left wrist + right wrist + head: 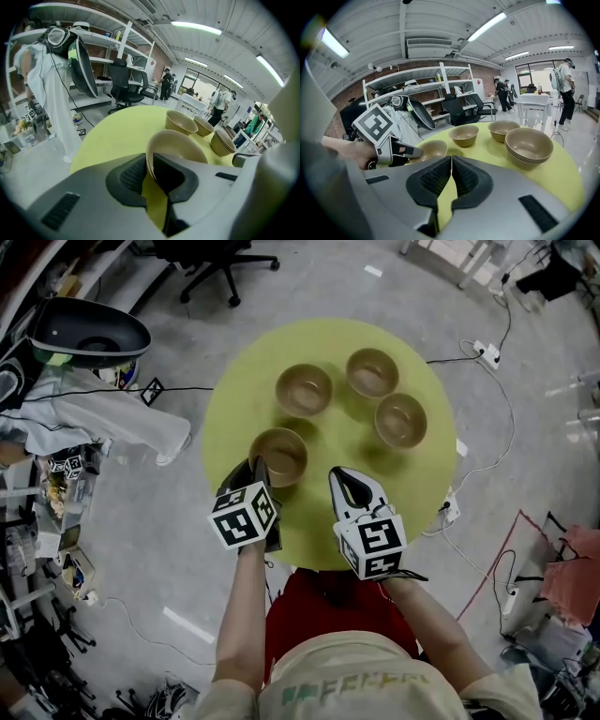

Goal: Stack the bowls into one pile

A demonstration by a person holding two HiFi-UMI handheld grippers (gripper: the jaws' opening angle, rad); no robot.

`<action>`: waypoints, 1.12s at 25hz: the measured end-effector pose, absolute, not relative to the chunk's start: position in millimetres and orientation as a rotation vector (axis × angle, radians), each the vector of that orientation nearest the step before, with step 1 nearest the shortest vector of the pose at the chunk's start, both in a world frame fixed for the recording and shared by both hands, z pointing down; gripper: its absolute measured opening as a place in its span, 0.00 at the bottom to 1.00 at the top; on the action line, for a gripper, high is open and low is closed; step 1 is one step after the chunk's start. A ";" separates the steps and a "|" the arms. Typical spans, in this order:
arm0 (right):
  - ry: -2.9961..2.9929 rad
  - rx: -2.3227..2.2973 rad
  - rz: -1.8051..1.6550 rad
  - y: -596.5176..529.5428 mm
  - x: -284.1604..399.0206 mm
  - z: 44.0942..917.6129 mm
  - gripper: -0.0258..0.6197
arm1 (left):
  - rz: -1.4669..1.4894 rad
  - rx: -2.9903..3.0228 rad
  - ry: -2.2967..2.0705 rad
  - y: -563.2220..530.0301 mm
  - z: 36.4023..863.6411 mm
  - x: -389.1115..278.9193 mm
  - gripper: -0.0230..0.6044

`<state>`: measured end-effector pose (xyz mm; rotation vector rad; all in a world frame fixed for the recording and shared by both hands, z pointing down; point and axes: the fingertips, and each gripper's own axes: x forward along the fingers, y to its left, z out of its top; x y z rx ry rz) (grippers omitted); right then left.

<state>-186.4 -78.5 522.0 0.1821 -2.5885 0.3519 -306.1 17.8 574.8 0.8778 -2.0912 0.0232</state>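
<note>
Up close, the left gripper (149,171) has its jaws closed on the near rim of the nearest bowl (180,145). One ribbed pad lies against the outer wall and the other sits inside. Whether this bowl still touches the surface cannot be told. The right gripper (451,176) has its jaws pressed together with nothing between them, and it is over the near part of the counter (234,399), just right of the gripped bowl.

All the bowls are alike: plain tan, matt, deep and round-walled, with thin rims. Beyond the gripped one they run in an arc. A single bowl (304,390) stands just past it, a second single bowl (372,372) stands farthest from the person, and a stack of bowls (528,145) stands to the right, with several rims showing nested one in another. The groups stand apart, none touching.

Being round, each bowl has only its mouth to give it a direction, and every mouth faces up. The stack stands upright.

The counter is a round, yellow-green top. It stands on a grey floor (141,549) crossed by thin cables. An office chair (220,263) stands beyond it. The gripper views show white shelving (417,79) against a brick wall, long ceiling lights (196,27), and people standing near a white table far back.
</note>
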 end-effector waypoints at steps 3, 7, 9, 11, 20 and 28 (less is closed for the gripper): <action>-2.584 0.188 0.355 -77.6 -183.8 524.1 0.10 | 0.001 0.865 -2.091 17.7 576.0 -307.0 0.11; -2.581 0.202 0.356 -76.0 -180.0 524.6 0.10 | -0.016 0.868 -2.086 17.9 575.2 -307.1 0.09; -2.577 0.210 0.355 -75.9 -178.4 523.9 0.10 | -0.014 0.869 -2.086 18.0 574.0 -307.5 0.09; -2.574 0.217 0.356 -75.5 -177.7 522.9 0.10 | -0.009 0.866 -2.089 19.0 573.0 -308.7 0.09; -2.578 0.256 0.355 -73.2 -165.7 517.6 0.10 | -0.039 0.899 -2.131 18.5 552.2 -305.0 0.09; -2.604 0.326 0.340 -80.5 -157.1 502.6 0.10 | -0.062 0.983 -2.170 2.4 518.0 -308.0 0.09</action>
